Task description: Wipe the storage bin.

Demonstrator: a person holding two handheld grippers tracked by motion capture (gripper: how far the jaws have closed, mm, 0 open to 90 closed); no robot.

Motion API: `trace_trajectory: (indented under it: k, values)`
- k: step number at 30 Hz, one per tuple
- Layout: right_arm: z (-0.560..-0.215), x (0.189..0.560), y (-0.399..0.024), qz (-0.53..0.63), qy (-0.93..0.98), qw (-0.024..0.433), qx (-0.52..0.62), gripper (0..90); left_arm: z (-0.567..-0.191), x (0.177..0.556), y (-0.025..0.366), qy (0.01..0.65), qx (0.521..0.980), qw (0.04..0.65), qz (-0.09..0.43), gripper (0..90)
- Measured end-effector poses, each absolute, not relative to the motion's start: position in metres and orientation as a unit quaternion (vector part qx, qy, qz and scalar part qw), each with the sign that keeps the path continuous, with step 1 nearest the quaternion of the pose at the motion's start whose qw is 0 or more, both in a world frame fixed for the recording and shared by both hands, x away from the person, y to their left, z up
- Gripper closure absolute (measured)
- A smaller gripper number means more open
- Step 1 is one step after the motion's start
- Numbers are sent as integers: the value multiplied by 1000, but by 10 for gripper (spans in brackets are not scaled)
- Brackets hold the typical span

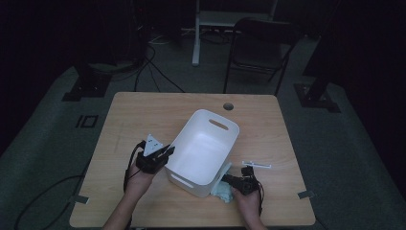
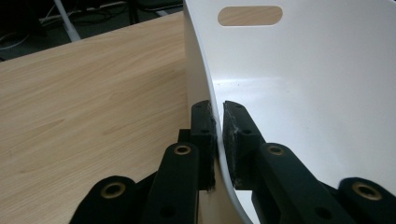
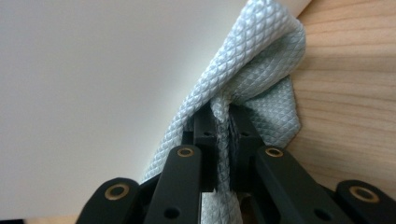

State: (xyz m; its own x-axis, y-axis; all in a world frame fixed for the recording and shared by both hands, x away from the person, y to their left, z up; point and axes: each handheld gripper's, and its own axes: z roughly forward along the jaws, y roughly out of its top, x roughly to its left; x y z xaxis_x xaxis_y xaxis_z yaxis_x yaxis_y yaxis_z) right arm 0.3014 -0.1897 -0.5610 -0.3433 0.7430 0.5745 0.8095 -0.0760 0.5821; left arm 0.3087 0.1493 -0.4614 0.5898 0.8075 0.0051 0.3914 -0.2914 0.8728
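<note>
A white plastic tub (image 1: 201,153) with slot handles stands in the middle of the wooden table. My left gripper (image 1: 165,154) is shut on the tub's left rim (image 2: 205,93), one jaw outside the wall and one inside. My right gripper (image 1: 229,180) sits at the tub's near right corner, shut on a pale blue-grey quilted cloth (image 3: 252,88). The cloth (image 1: 223,192) lies bunched on the table against the tub's outer wall (image 3: 93,93).
A small white flat piece (image 1: 256,165) lies on the table right of the tub. A round cable hole (image 1: 228,106) is near the table's far edge. A dark folding chair (image 1: 261,50) and stand legs are beyond the table.
</note>
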Motion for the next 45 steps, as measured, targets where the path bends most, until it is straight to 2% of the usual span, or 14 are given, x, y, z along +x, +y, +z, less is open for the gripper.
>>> trace_trajectory:
  k: [6,17,25,32,37,40,45]
  values:
    - [-555,303,-195,-479,-666,54,-569,844,-461,309,149,389,771,448,233,824]
    - [-503,295,-205,-556,-648,39,-519,843,-461,308,146,392,770,443,237,825]
    - [-474,292,-217,-611,-620,47,-490,843,-462,309,147,395,765,451,235,806]
    - [-456,289,-241,-625,-611,-1,-487,843,-463,309,148,399,762,455,231,801]
    - [-461,298,-265,-615,-599,-38,-512,842,-463,310,149,401,761,458,224,787]
    - [-464,308,-281,-589,-599,-84,-536,843,-463,310,149,400,762,459,220,768]
    - [-472,322,-299,-551,-608,-112,-561,842,-463,310,150,400,762,464,209,748]
